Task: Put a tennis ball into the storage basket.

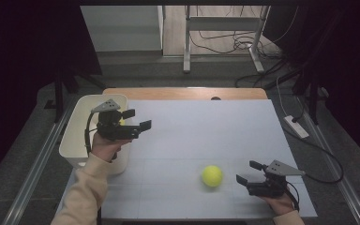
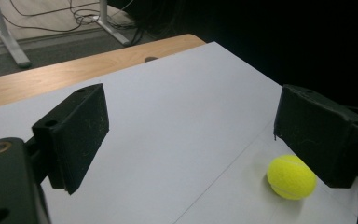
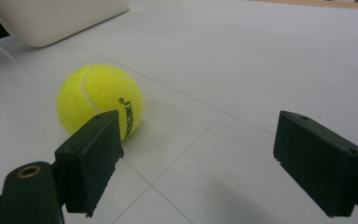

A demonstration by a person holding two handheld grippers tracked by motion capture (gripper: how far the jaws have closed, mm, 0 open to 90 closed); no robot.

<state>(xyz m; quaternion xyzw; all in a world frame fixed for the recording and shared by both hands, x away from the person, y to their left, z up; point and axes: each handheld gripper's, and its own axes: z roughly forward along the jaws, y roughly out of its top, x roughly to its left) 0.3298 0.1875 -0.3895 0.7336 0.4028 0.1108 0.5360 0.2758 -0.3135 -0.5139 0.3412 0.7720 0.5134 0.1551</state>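
Tennis ball (image 1: pixel 212 176) rests on the tabletop (image 1: pixel 206 131), just ahead-left of the wide, empty right gripper (image 1: pixel 246 172).
Round, it has no long axis; its printed side faces that gripper. Left gripper (image 1: pixel 137 120), wide and empty, hangs well apart.

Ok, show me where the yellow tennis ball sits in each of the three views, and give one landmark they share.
High view: the yellow felt tennis ball lies low and right of centre on the white table sheet.
Left gripper view: it lies at lower right, beside the right-hand black finger.
Right gripper view: it lies at centre left, behind the left-hand finger.
Shared landmark: the white table sheet's seam lines.
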